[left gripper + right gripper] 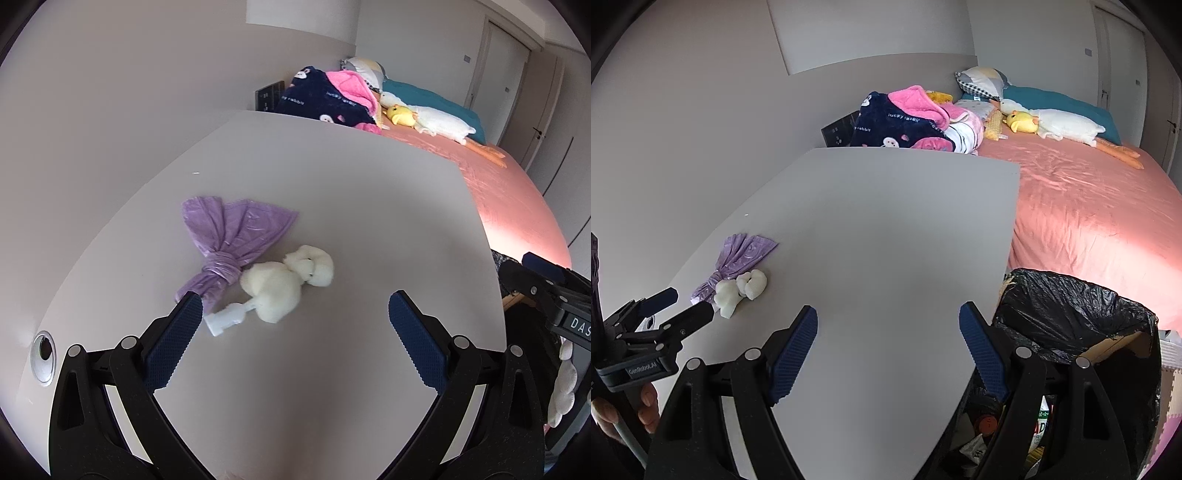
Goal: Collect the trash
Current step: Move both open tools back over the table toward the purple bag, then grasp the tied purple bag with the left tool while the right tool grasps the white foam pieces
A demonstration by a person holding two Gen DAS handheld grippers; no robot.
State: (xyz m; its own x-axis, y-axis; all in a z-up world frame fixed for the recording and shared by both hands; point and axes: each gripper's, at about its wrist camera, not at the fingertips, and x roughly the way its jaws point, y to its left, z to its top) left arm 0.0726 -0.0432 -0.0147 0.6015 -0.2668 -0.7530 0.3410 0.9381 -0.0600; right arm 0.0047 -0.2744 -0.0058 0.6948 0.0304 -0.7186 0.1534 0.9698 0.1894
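1. Step: reaching for trash on desk (332, 206); L gripper (295, 306) jaws wide, empty, just short of purple bag (236, 236) w/ white wad (284, 277) touching it.
2. R gripper (888, 325) jaws wide, empty, over bare desk nr bin (1071, 314).
3. Next, prob: close on wad or bag, carry to bin.
4. R view only: bin, black liner; L view only: white plastic piece (229, 317) by wad.

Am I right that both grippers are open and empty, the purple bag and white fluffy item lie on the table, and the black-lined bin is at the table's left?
Not quite: the bin stands off the table's right edge, as the right wrist view shows. The rest holds: left gripper and right gripper are open and empty, and the purple bag and white fluffy item lie on the table.
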